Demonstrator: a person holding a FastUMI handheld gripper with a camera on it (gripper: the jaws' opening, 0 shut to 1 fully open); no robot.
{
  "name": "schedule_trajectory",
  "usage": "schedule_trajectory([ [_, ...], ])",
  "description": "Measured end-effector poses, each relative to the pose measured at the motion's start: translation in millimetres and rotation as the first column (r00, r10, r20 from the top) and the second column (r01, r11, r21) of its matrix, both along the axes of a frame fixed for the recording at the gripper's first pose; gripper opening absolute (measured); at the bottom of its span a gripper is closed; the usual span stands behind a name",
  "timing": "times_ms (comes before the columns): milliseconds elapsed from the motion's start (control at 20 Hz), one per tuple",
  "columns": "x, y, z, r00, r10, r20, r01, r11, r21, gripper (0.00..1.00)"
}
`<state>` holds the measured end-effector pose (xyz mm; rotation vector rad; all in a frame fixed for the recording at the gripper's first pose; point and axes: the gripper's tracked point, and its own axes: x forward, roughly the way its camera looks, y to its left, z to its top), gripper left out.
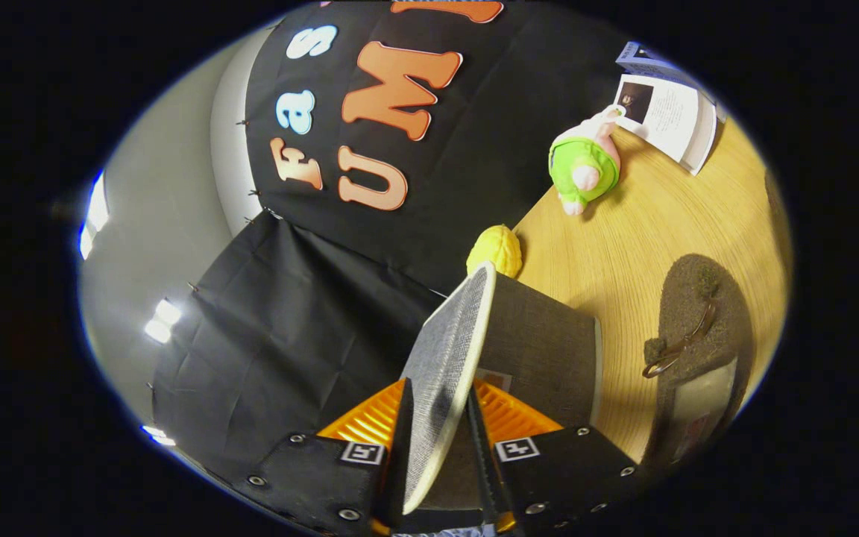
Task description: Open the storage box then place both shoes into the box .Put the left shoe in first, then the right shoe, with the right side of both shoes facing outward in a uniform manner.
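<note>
Gripper view is showing the gripper clamping both fingers on the grey shoe, lifting it clear of the wooden table. One shoe is being carried (left or right, I cannot tell); its dark mate is lying on the table. Next comes lowering it into the box.

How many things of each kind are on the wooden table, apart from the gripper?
Storage box, lid clamped between the gripper fingers: 1
Dark slipper-like shoe: 1
Green plush toy: 1
Yellow toy: 1
Printed booklet: 1
Total: 5
</note>
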<state>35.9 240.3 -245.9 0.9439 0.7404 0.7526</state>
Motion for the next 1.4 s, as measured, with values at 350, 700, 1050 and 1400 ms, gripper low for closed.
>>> schedule_trajectory([
  [350, -6, 22, 36, 0.999, -0.036, 0.017, 0.036, 0.999, 0.007, 0.07],
  [700, -16, 69, 102, 0.991, -0.034, 0.13, 0.037, 0.999, -0.02, 0.08],
  [1050, -24, 133, 140, 0.97, -0.016, 0.243, 0.04, 0.994, -0.097, 0.08],
  [1400, -29, 206, 153, 0.937, 0.054, 0.344, 0.024, 0.975, -0.219, 0.16],
])
